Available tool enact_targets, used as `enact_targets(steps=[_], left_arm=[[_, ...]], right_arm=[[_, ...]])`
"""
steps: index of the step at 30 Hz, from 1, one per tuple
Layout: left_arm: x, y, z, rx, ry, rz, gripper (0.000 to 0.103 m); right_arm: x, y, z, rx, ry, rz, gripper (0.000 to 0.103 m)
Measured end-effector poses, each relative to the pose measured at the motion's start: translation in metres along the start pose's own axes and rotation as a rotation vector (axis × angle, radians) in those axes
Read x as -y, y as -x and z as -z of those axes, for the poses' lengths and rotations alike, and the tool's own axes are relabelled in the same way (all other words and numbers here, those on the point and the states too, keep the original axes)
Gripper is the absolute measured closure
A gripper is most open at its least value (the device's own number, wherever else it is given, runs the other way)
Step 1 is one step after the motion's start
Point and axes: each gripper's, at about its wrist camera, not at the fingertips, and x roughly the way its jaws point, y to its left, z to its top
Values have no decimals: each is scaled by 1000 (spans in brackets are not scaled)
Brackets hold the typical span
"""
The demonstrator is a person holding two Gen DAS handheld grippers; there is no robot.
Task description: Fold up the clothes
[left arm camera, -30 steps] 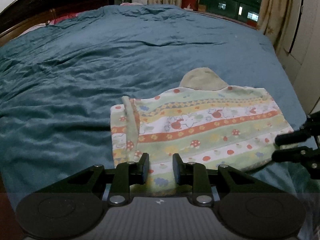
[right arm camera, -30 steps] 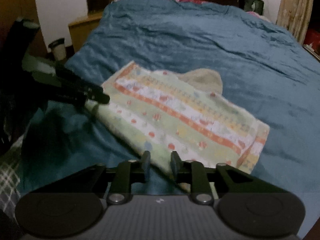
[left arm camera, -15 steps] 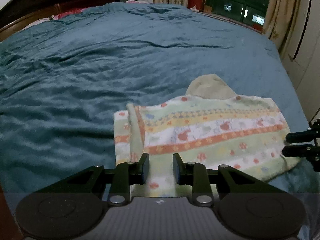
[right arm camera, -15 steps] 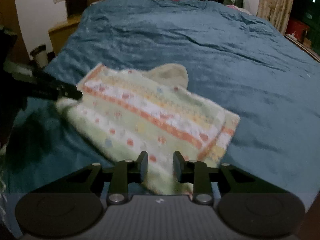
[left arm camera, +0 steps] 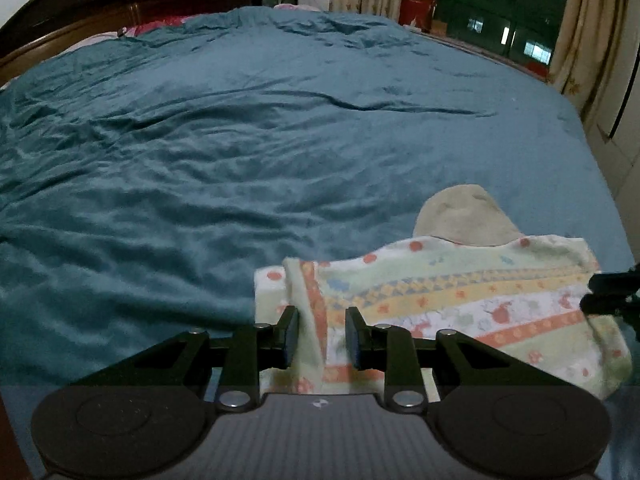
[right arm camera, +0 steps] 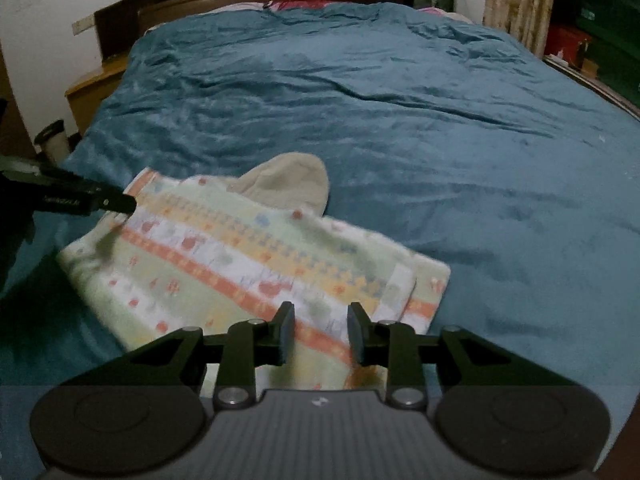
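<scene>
My left gripper [left arm camera: 318,334] stands parted over the near left edge of the striped garment [left arm camera: 460,292], its jaws either side of a raised fold, clamping nothing. My right gripper [right arm camera: 320,330] is likewise spread above the other end. The garment lies in a folded rectangle near the blue bed's [right arm camera: 400,100] edge, hood [right arm camera: 288,178] poking out. Whether another fold follows, I cannot tell.
</scene>
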Motion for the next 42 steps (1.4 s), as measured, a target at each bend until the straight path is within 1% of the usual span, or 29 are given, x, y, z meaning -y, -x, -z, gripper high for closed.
enact_targets(steps=[1, 3, 6, 9, 12, 15, 17, 18, 21, 22, 24, 26, 28, 30, 32, 33, 35, 37, 41, 42], left_arm=[[-2, -5, -1, -8, 1, -8, 73], [-8, -11, -1, -19, 15, -5, 73], [-14, -8, -4, 2, 35, -5, 73], [-17, -8, -9, 24, 56, -15, 73], [-21, -16, -13, 7, 81, -38, 73], [-26, -22, -14, -13, 105, -41, 72], [-26, -24, -15, -21, 111, -47, 71], [-25, -25, -15, -24, 112, -51, 68], [-25, -26, -17, -32, 118, -64, 60], [-26, -24, -18, -32, 120, -68, 59], [-26, -19, -18, -26, 122, -75, 50], [-26, -13, -18, -17, 123, -73, 47], [-24, -7, -17, -8, 123, -71, 43], [-21, -1, -16, -2, 122, -71, 37], [-18, 6, -13, 5, 121, -67, 35], [-16, 9, -12, 7, 121, -64, 33], [-14, 15, -8, 12, 120, -62, 29], [-10, 21, -5, 18, 116, -59, 27], [-2, 36, 1, 36, 110, -54, 16], [-1, 39, 3, 42, 109, -53, 12]], right_arm=[[2, -3, -1, -1, -7, 2, 74], [9, -9, -3, -5, -32, 3, 74], [17, -8, -4, -2, -56, 1, 74], [18, -7, -10, 17, -54, 13, 72], [22, -14, -15, 18, -65, 20, 72], [26, -23, -16, 4, -74, 35, 72], [25, -24, -18, 11, -76, 38, 72], [25, -25, -19, 15, -77, 40, 71], [24, -27, -22, 23, -79, 45, 62], [23, -29, -23, 20, -75, 49, 62], [20, -30, -23, 21, -63, 65, 61], [17, -28, -23, 28, -65, 66, 57], [14, -23, -23, 38, -68, 68, 56], [11, -19, -22, 46, -70, 69, 55], [7, -15, -20, 50, -74, 69, 51], [5, -13, -19, 54, -76, 69, 45], [1, -8, -16, 67, -81, 67, 40], [-4, -2, -13, 75, -86, 63, 33], [-15, 9, -7, 95, -85, 66, 25], [-17, 12, -5, 100, -84, 67, 20]])
